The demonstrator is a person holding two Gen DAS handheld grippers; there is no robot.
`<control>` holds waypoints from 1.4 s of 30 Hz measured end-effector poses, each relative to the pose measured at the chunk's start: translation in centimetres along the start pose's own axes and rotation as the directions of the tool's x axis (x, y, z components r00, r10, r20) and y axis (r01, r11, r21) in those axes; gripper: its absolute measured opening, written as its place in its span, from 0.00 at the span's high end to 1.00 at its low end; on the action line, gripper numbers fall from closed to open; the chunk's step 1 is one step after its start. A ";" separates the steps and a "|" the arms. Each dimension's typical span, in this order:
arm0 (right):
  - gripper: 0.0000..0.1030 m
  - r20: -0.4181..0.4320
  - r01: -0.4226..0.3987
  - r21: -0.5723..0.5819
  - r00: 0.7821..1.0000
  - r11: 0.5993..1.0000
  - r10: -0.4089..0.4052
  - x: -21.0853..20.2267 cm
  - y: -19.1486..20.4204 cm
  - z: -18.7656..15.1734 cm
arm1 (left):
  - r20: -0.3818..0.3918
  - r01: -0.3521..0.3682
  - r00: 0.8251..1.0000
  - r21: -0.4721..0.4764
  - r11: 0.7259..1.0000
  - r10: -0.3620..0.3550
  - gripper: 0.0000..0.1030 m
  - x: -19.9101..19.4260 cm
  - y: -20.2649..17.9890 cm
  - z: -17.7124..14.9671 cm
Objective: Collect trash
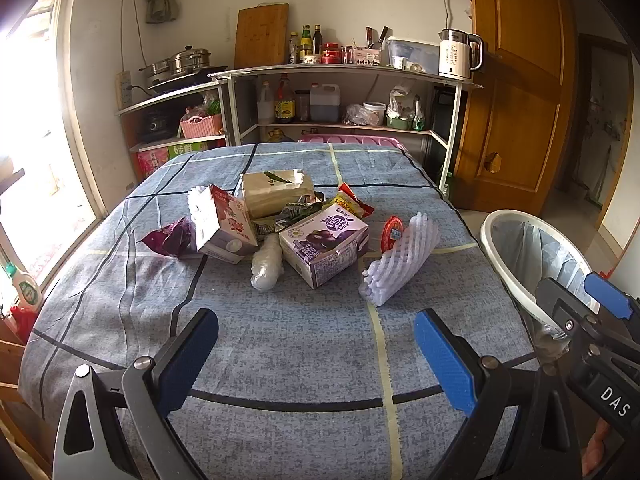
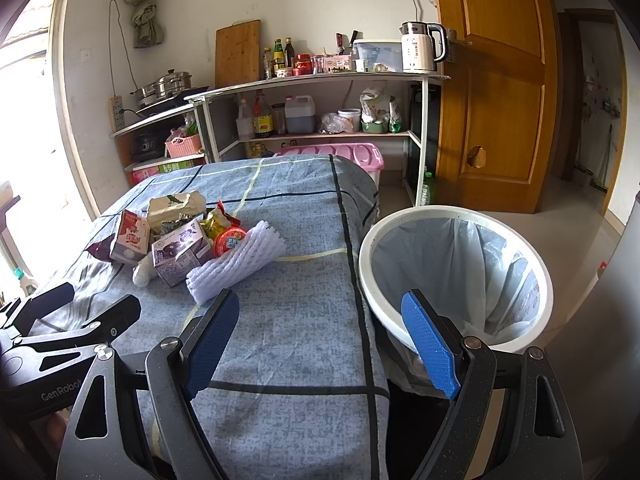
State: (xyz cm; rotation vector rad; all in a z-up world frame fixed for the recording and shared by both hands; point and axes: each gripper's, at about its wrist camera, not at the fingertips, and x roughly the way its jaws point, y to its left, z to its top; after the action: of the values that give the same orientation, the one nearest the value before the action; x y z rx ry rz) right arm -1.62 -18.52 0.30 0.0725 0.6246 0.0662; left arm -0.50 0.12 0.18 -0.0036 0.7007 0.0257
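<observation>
- On the table, from the left wrist view: the trash pile sits dead ahead of the left gripper (image 1: 316, 354), well apart from it, with bare blue checked tablecloth (image 1: 280, 340) in between. Its jaws are spread wide, nothing in them.
- Nearest piece on that side looks like the white foam fruit net (image 1: 398, 258), ahead and a bit right of center. Its long axis runs diagonally, near-left end to far-right end. Just left of it sits the purple drink carton (image 1: 324, 244), then a crumpled clear plastic wrap (image 1: 266, 262).
- The lined trash bin (image 1: 532, 256) stands off the table's right edge, and the right gripper (image 1: 600, 300) pokes in at the far right of this view.
- In the right wrist view: the right gripper (image 2: 324, 344) is also spread open and empty, hanging over the table's right edge with the bin (image 2: 456, 276) just ahead-right of it.
- Here the foam net (image 2: 236, 266) lies ahead-left, its near end just past the left fingertip (image 2: 218, 318), clearly the closest bit of trash to these jaws.
- My guess: the right hand is better placed. It's nearer both the net and the bin, and should close across the net's short width.
</observation>
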 end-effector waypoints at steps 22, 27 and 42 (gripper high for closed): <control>0.19 -0.003 0.002 0.000 1.000 1.000 -0.002 0.0 0.0 0.0 | 0.001 -0.005 1.000 -0.002 1.000 0.005 0.03 -0.2 0.1 0.1; 0.19 -0.008 -0.001 0.002 1.000 1.000 0.001 0.2 0.0 0.1 | -0.002 -0.006 1.000 -0.001 1.000 0.006 0.03 0.0 0.3 0.1; 0.19 -0.063 -0.031 0.008 0.998 0.999 0.032 4.0 1.3 1.1 | -0.032 -0.028 0.999 -0.036 0.999 0.027 0.03 2.8 3.4 0.6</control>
State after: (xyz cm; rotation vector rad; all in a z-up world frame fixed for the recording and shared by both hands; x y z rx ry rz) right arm 2.25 -16.93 -1.02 0.0874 0.6871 0.0969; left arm 1.89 3.59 -1.13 -0.0294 0.7316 0.0650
